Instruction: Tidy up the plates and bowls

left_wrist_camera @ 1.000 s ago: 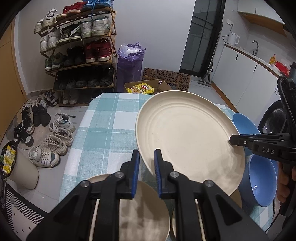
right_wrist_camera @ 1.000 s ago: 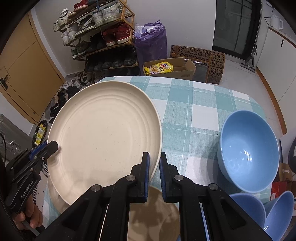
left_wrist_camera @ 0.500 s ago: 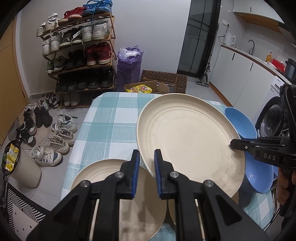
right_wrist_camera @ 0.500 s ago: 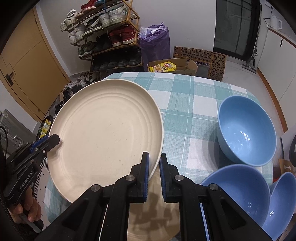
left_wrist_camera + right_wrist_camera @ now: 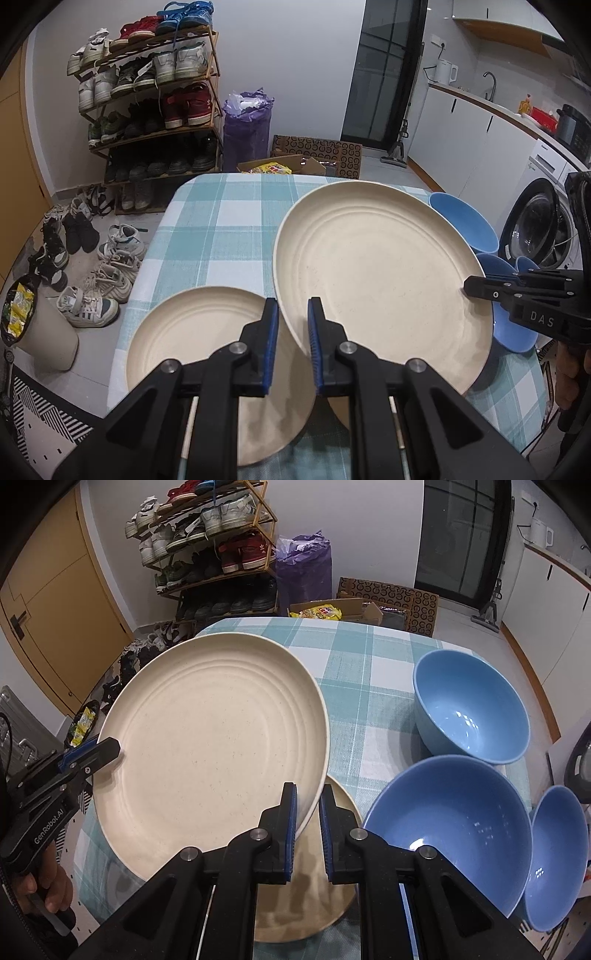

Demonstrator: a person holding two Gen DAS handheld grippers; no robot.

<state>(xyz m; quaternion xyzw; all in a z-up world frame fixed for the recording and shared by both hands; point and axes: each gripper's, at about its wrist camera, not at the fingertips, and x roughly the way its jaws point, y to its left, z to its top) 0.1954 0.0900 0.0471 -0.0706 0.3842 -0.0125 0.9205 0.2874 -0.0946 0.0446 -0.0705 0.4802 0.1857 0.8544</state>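
A large cream plate (image 5: 376, 273) is held tilted above the checked desk (image 5: 221, 229), its rim pinched by the left gripper (image 5: 290, 332) and right gripper (image 5: 307, 812); a second cream plate (image 5: 207, 339) lies beneath.

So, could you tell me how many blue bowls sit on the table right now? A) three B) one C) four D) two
A: the right wrist view shows a far bowl, a large near bowl and a smaller bowl at the right edge.
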